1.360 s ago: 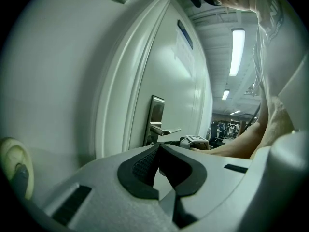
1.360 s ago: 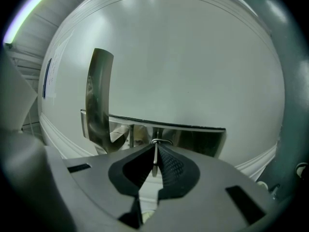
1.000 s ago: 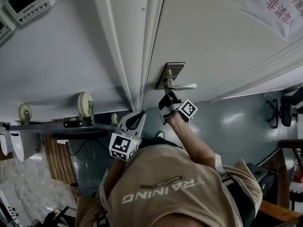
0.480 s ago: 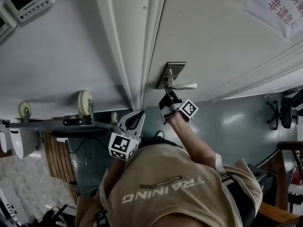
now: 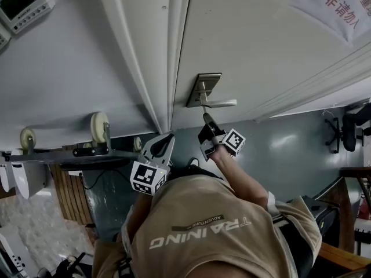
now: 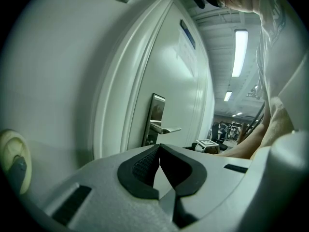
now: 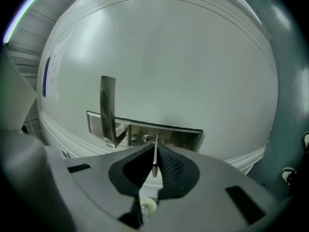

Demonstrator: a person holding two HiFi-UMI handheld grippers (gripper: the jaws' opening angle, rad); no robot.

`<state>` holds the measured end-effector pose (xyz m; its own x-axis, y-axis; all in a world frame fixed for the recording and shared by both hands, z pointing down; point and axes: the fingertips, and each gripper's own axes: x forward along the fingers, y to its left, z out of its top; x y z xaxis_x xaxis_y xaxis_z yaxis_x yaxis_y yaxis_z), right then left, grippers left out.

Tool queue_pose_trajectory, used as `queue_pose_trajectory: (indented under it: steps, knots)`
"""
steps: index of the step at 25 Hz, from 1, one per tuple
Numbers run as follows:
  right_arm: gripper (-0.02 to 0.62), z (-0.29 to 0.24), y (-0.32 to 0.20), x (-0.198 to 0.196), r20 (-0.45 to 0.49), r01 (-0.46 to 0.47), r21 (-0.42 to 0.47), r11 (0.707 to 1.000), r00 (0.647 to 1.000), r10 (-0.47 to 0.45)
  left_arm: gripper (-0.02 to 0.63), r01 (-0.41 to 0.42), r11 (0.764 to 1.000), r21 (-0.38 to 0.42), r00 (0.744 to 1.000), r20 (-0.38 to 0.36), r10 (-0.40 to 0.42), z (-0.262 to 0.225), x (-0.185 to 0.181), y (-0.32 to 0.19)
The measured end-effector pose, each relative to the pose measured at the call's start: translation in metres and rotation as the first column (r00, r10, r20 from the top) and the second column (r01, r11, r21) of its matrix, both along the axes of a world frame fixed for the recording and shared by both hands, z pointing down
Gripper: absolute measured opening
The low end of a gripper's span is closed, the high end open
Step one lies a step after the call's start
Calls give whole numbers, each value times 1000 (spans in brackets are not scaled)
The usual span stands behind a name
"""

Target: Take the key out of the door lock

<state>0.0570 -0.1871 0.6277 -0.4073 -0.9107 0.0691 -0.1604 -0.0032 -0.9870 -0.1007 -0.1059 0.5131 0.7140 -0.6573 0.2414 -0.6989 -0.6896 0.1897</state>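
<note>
Pulled the right tool (image 5: 207,121) back and a bit down from the lock plate (image 5: 204,86) since a second ago. Squeezed almost shut on the key (image 7: 154,158), tip seemingly just out of the keyhole (image 7: 146,138). Left tool (image 6: 159,149) shut on nothing, down low. Might drop the key with a loose squeeze. Might bump the door handle (image 7: 107,108) if swung sideways.
</note>
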Motion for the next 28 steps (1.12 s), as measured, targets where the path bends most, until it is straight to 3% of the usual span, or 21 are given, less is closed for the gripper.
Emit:
queue_pose_trajectory:
  steps: [10, 20, 28]
  knots:
    - [26, -9, 23, 10, 9, 8, 21, 1000, 1000, -8, 9, -50, 998, 23, 999, -4, 51, -9, 24, 1]
    - [28, -26, 34, 12, -89, 91, 80, 993, 992, -84, 9, -4, 1000, 19, 1000, -5, 4, -7, 17, 1]
    - [28, -44, 53, 7, -272, 198, 120, 973, 949, -160, 9, -32, 999, 1, 999, -23, 32, 2, 29, -8]
